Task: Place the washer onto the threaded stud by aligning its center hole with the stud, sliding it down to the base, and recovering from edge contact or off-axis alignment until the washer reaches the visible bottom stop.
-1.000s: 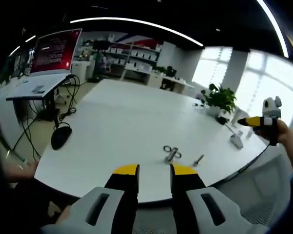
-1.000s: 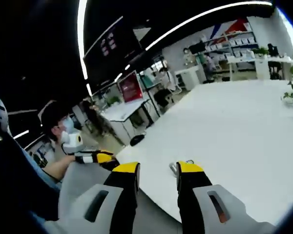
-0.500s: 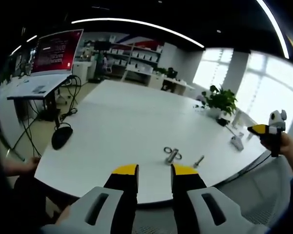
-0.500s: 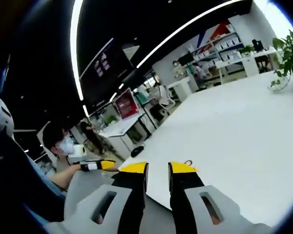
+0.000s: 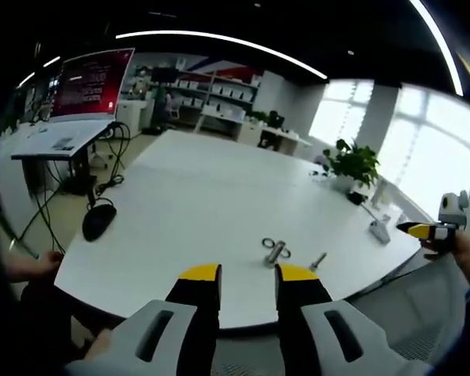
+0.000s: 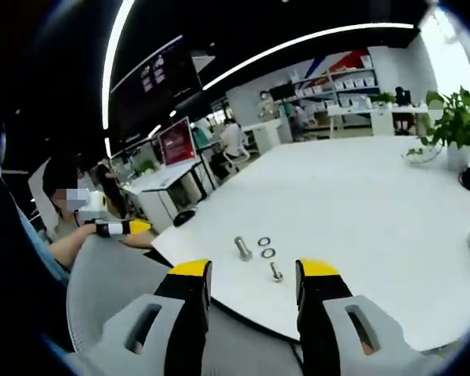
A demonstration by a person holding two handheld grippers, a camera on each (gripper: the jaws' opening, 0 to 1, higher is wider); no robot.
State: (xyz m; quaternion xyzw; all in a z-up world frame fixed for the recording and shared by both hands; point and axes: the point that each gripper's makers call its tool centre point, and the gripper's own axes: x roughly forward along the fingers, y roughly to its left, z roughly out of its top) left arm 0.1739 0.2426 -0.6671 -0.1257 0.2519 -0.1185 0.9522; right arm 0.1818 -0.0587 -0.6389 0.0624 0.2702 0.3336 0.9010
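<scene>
Right gripper view: a white table [image 6: 376, 196] in an open office carries two washers [image 6: 266, 247], a threaded stud [image 6: 243, 248] and a bolt [image 6: 276, 272]. Both the right gripper [image 6: 251, 270] and left gripper [image 5: 247, 274] hover with jaws spread, empty, short of the table edge.

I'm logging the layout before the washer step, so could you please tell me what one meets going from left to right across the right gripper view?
Left gripper, held out in a hand → large bolt → two washers → small bolt → potted plant at the far right of the white table.
</scene>
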